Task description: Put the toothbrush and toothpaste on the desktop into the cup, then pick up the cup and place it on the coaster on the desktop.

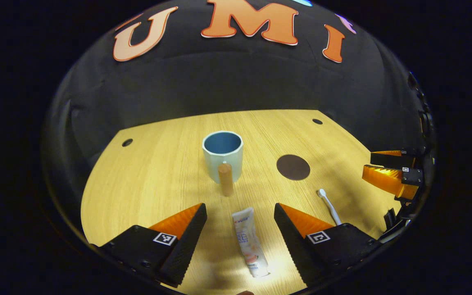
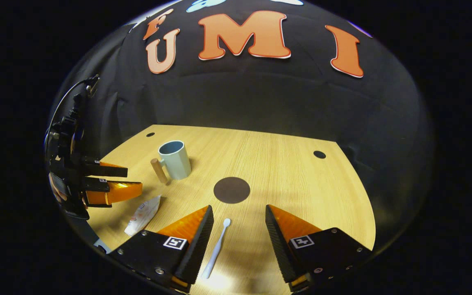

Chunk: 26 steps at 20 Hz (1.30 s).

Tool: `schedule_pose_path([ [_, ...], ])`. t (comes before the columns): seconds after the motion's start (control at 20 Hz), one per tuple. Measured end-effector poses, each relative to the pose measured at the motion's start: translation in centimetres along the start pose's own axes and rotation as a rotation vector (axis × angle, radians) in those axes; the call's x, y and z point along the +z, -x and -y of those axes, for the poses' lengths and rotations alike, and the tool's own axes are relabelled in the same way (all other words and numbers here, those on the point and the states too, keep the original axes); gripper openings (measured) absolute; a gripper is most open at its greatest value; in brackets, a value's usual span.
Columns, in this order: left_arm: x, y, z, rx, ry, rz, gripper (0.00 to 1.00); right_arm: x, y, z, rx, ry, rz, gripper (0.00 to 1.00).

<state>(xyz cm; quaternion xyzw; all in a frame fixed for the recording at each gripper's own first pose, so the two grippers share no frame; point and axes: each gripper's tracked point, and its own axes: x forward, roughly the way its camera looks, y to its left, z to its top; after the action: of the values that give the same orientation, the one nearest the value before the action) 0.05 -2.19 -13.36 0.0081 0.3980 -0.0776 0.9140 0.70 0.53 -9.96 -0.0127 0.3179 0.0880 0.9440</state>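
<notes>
1. Between the spread fingers of the left gripper [image 1: 240, 217] lies the toothpaste [image 1: 250, 241], flat on the desktop [image 1: 146, 180], pointing roughly away from the camera – nothing pinched yet. It's a soft tube, so I'd guess a squeeze near the middle could buckle it or let it slide out.

2. Same deal on the other side: the right gripper [image 2: 239, 221] is wide open over the toothbrush [image 2: 216, 249], which lies between its fingers, head end pointing toward the coaster [image 2: 231, 190]. The handle is thin and hugs the wood, so the fingers could close over it and come up empty, or flick it away.

3. Farther out, the cup [image 1: 222, 155] stands upright with its wooden handle [image 1: 225, 179] facing the left gripper. It looks light – a long toothbrush dropped in crooked might tip it.

4. Both grippers aim for the same cup, so they could bump if they go in together.

5. The coaster sits just beside the cup; setting the cup down off-center is the last risk.
</notes>
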Motion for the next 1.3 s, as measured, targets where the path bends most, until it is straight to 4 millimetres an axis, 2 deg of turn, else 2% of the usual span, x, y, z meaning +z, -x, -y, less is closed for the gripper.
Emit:
schedule_pose_path([
  [0.1, -0.1, 0.2, -0.3, -0.017, 0.025, -0.068, 0.99, -1.4, -0.6, -0.6, 0.028, -0.002, -0.054, 0.73],
  [0.3, 0.3, 0.5, 0.0, -0.036, 0.056, -0.185, 0.97, -3.2, -1.7, -1.1, 0.053, 0.006, -0.149, 0.72],
  [0.35, 0.3, 0.6, 0.0, -0.039, 0.064, -0.207, 0.97, -3.6, -2.0, -1.3, 0.061, 0.000, -0.171, 0.68],
  [0.4, 0.3, 0.7, 0.1, -0.046, 0.069, -0.230, 0.97, -3.9, -2.3, -1.2, 0.057, -0.002, -0.189, 0.72],
  [0.55, 0.1, 0.7, 0.2, -0.069, 0.091, -0.297, 0.97, -5.6, -3.4, -1.7, 0.066, 0.011, -0.255, 0.72],
  [0.6, -0.2, 0.6, 0.2, -0.069, 0.101, -0.319, 0.94, -6.2, -3.7, -2.1, 0.083, 0.009, -0.283, 0.72],
  [0.7, -1.1, 0.4, 0.4, -0.070, 0.106, -0.357, 0.97, -7.5, -4.5, -2.7, 0.108, 0.017, -0.329, 0.72],
  [0.85, -1.8, 0.4, 0.5, -0.078, 0.139, -0.375, 0.88, -9.1, -5.3, -2.4, 0.093, 0.009, -0.373, 0.72],
  [0.9, -1.9, 0.4, 0.3, -0.074, 0.146, -0.385, 0.84, -9.1, -5.5, -2.6, 0.097, 0.005, -0.377, 0.72],
  [1.0, -2.4, 0.6, 1.0, -0.105, 0.155, -0.409, 0.83, -9.5, -5.8, -3.3, 0.115, -0.016, -0.392, 0.55],
  [1.05, -2.9, 0.5, 1.5, -0.120, 0.167, -0.429, 0.82, -9.7, -6.1, -3.6, 0.121, -0.017, -0.399, 0.55],
  [1.1, -3.1, 0.8, 1.7, -0.126, 0.179, -0.443, 0.81, -9.5, -6.3, -3.5, 0.116, -0.011, -0.391, 0.49],
  [1.15, -3.2, 0.6, 1.9, -0.129, 0.190, -0.450, 0.63, -9.6, -6.4, -3.6, 0.113, -0.005, -0.393, 0.47],
  [1.25, -3.2, 0.4, 1.5, -0.107, 0.197, -0.448, 0.64, -9.4, -6.6, -3.3, 0.109, 0.012, -0.384, 0.41],
  [1.3, -3.4, 0.1, 0.9, -0.094, 0.195, -0.454, 0.50, -9.3, -6.7, -3.0, 0.100, 0.008, -0.382, 0.32],
])
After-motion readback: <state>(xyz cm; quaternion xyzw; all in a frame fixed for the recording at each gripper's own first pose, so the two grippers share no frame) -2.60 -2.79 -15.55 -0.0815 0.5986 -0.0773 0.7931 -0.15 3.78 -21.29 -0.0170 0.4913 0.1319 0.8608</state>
